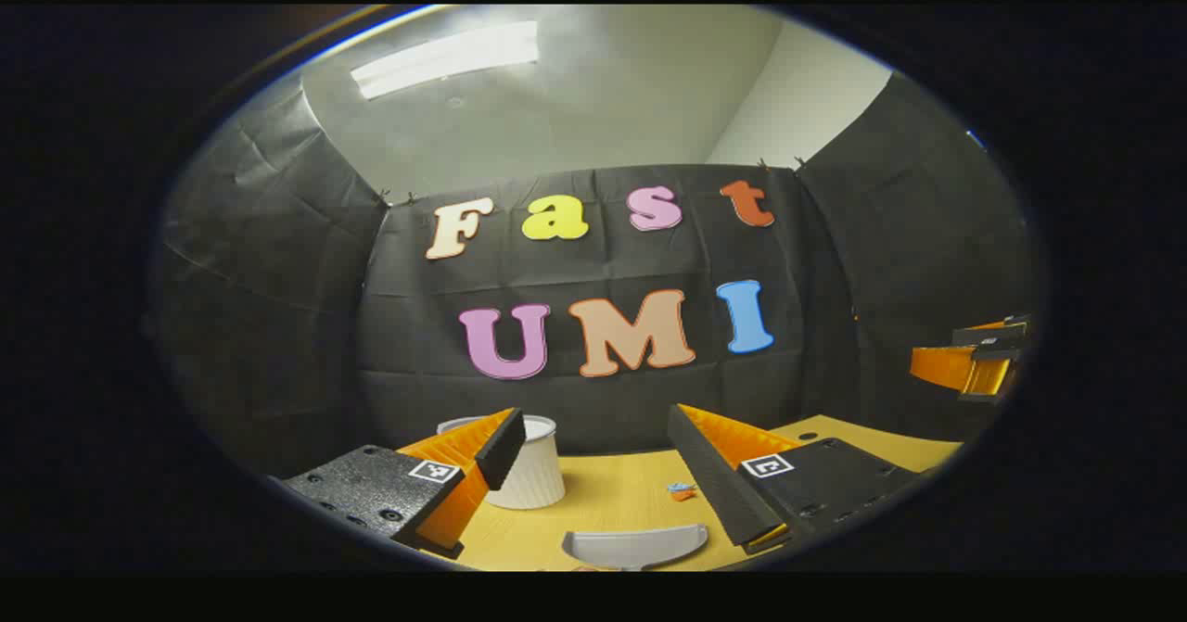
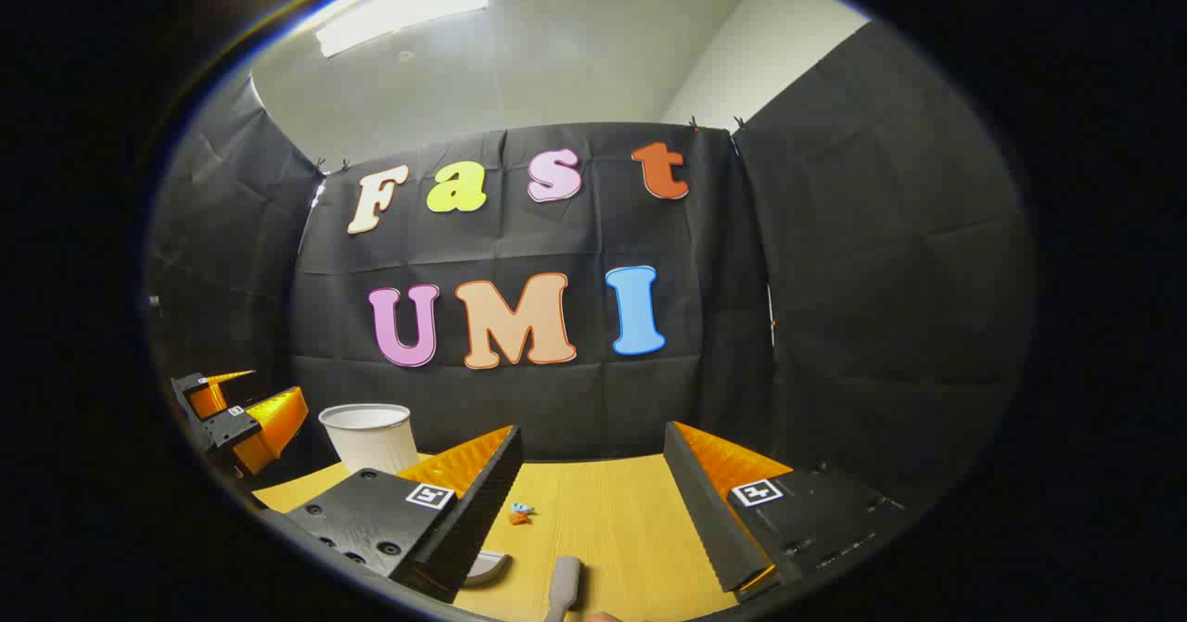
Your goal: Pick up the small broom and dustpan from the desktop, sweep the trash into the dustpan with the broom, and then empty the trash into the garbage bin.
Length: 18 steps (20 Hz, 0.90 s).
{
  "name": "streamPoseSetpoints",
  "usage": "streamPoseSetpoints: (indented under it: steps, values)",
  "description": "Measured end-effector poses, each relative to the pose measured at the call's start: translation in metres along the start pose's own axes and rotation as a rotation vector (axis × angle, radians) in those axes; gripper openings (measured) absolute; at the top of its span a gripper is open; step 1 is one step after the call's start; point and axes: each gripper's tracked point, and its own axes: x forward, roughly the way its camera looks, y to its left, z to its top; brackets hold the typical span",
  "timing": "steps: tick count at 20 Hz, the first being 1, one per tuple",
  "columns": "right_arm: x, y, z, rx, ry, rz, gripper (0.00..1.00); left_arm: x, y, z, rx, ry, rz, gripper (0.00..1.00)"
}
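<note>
On the yellow desktop point(image 1: 612, 497), with the white garbage bin point(image 1: 535, 469) as our landmark, we are holding both grippers above the table with nothing between their fingers. We are keeping the left gripper point(image 1: 593, 474) spread wide; in the left gripper view the bin is standing partly behind its left finger, and the grey dustpan point(image 1: 635, 546) is lying nearer to us than the bin, just below the gap between the fingers. We are seeing the small scraps of trash point(image 1: 682, 490) to the right of the bin, between the bin and the right finger. We are also keeping the right gripper point(image 2: 593, 492) spread apart; in the right gripper view the bin point(image 2: 369, 437) is sitting behind its left finger, the trash point(image 2: 520, 513) is lying nearer than the bin, and a grey handle point(image 2: 564, 587), probably the broom's, is pointing toward us at the bottom edge.

We are judging the step in hand to be the pick-up. To do it well, we are lowering the left gripper straight over the dustpan and closing on its rim or handle, whichever part is raised, while the right gripper is dropping over the grey handle with its fingers straddling it crosswise, gripping well back so the bristles swing freely, and steering wide of the trash and the bin
</note>
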Motion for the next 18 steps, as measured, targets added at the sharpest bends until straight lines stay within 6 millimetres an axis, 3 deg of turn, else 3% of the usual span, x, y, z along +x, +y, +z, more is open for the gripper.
streamPoseSetpoints:
  steps: [5, 18]
  values:
    - [0.003, 0.008, 0.014, 0.011, -0.043, -0.022, 0.92, 0.009, 0.011, -0.005, -0.041, 0.019, 0.007, 0.94]
    - [0.019, 0.024, 0.01, -0.024, -0.029, -0.012, 0.92, 0.023, 0.021, -0.017, -0.082, 0.04, 0.009, 0.94]
